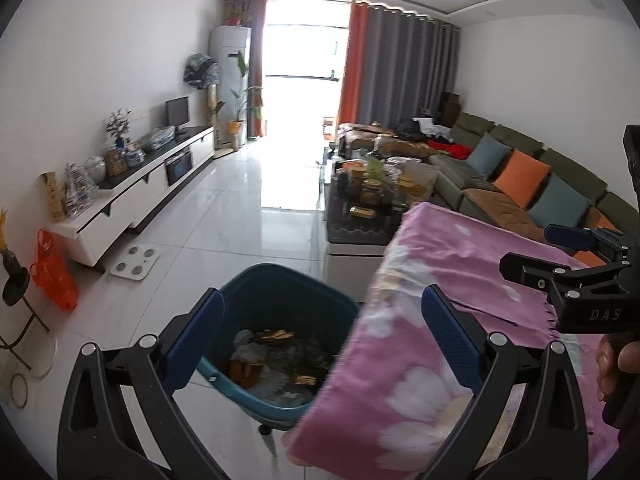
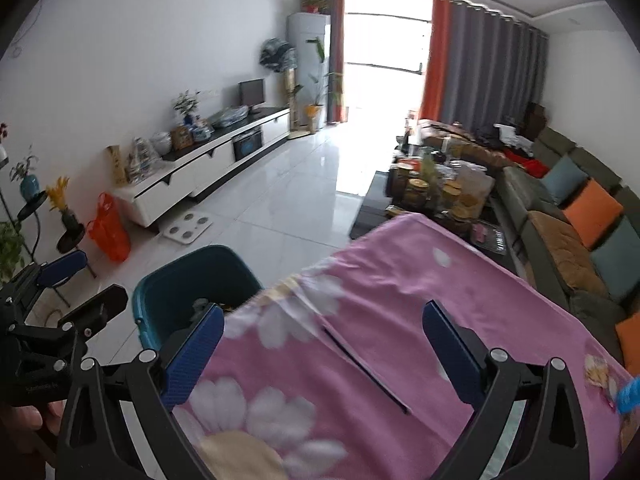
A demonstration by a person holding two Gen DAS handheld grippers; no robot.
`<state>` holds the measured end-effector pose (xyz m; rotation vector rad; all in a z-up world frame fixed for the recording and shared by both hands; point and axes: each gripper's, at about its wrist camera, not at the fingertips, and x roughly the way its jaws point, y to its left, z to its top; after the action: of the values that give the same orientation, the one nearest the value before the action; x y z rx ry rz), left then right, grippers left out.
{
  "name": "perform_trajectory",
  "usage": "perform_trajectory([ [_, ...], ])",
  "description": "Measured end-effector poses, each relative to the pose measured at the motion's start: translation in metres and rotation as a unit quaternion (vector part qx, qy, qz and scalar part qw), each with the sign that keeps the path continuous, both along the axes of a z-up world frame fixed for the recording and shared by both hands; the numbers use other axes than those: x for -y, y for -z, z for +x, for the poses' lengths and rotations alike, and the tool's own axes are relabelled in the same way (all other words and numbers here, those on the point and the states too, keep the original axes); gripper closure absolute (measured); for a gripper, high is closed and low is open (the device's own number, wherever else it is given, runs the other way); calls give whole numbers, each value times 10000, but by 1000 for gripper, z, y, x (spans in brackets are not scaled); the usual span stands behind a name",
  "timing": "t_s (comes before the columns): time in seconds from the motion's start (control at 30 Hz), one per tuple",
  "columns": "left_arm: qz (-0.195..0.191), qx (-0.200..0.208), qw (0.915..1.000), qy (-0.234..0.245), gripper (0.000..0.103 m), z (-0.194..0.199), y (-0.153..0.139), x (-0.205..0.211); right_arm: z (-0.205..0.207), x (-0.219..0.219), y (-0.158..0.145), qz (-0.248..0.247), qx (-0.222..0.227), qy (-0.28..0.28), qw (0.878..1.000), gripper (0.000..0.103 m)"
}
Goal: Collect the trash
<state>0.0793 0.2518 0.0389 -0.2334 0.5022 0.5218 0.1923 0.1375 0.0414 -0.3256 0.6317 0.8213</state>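
Teal trash bin (image 1: 280, 300) on the tiled floor (image 1: 240, 208), holding wrappers and paper scraps (image 1: 276, 364), its rim just beside the pink floral cloth (image 2: 400, 300). Left gripper (image 1: 322, 340) above the bin, right gripper (image 2: 323, 344) above the cloth; both sets of 2 fingers spread wide, holding nothing.

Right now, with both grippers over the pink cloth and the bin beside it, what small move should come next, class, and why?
Probably swing the right gripper toward the wrappers at the pink floral cloth's right edge. Both it and the left gripper are open and hold nothing, while the teal bin already has rubbish inside, so those scraps seem the nearest trash left.
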Motion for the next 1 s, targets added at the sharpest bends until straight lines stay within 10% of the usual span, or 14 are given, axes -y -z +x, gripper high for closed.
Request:
perform_trajectory([
  [0.53, 224, 252, 9918, 1232, 6, 31, -19, 111, -15, 140, -2, 286, 421, 1370, 9893, 7],
  [1.0, 601, 877, 9731, 2046, 6, 11, -19, 196, -71, 261, 19, 653, 940, 2844, 9519, 7],
])
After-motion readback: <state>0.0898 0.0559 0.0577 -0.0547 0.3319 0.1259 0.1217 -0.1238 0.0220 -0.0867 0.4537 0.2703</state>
